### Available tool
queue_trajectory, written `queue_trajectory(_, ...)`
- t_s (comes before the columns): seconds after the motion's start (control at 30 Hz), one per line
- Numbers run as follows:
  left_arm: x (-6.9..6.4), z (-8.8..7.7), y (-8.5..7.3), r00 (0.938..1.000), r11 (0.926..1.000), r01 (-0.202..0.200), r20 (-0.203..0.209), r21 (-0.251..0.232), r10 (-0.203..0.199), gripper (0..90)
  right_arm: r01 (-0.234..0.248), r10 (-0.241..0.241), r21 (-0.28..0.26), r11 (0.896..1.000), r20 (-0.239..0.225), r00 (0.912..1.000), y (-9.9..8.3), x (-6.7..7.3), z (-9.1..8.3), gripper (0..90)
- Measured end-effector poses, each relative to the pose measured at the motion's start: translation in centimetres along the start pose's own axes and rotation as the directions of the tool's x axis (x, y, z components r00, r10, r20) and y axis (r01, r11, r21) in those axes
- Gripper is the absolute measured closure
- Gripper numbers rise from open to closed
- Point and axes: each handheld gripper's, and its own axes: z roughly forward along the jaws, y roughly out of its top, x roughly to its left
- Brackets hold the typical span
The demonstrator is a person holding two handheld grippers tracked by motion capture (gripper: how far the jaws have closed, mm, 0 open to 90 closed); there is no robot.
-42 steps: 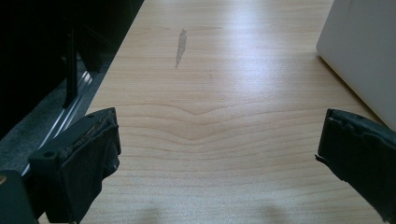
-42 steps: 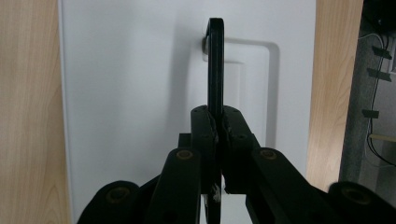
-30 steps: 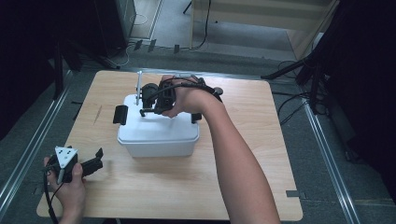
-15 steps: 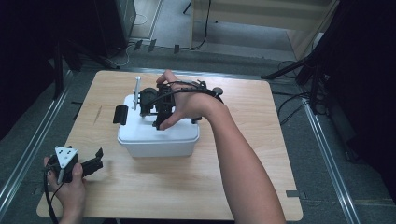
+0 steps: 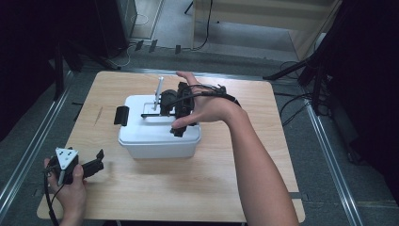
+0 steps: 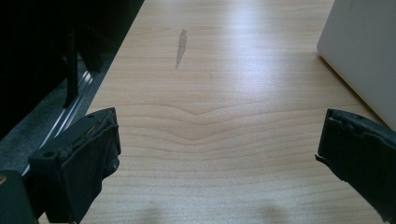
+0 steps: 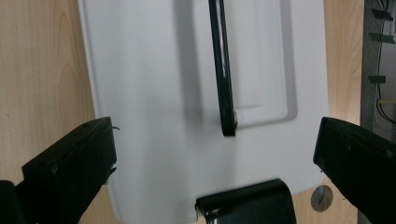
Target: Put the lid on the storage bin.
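Right gripper spread wide over the white box, its handle let go

The table (image 5: 226, 188) carries a white lidded box (image 5: 155, 136) near its middle, directly beneath the right gripper (image 7: 215, 154), which points down at the lid so its camera looks straight onto it. Its jaws have just been opening and now stand wide apart with nothing between the pads; the box's black carry handle (image 7: 223, 70) lies flat in the lid's recess just ahead of them, touched by neither jaw, and a black side latch (image 7: 245, 203) sits under the gripper at the lid's near edge (likely the next thing to work). The left gripper (image 5: 91, 165) rests low on the table, well to the side of the box, jaws open and empty, the box's wall (image 6: 369, 51) ahead to its right, apparently parked out of the way.
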Motion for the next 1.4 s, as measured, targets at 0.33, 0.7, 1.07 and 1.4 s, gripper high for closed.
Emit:
queue_trajectory(0.33, 0.0, 0.0, 0.0, 1.0, 1.0, -0.001, -0.001, -0.002, 0.001, 0.0, -0.048, 0.047, 0.006, 0.999, 0.013, 0.9988, -3.5, -0.3, -1.0, 0.0)
queue_trajectory(0.7, 0.0, 0.1, 0.0, 1.0, 1.0, -0.004, -0.004, -0.001, 0.004, 0.0, -0.092, 0.092, 0.018, 0.996, 0.033, 0.9952, -6.8, -0.1, -1.6, 0.0)
queue_trajectory(1.07, -0.1, 0.1, 0.0, 1.0, 1.0, -0.007, -0.006, -0.003, 0.007, 0.0, -0.138, 0.137, 0.03, 0.99, 0.042, 0.9897, -9.9, 0.1, -1.9, 0.0)
queue_trajectory(1.4, -0.1, 0.1, 0.0, 1.0, 1.0, -0.005, -0.007, -0.005, 0.005, 0.0, -0.175, 0.173, 0.045, 0.983, 0.048, 0.9837, -12.3, 0.5, -1.9, 0.0)
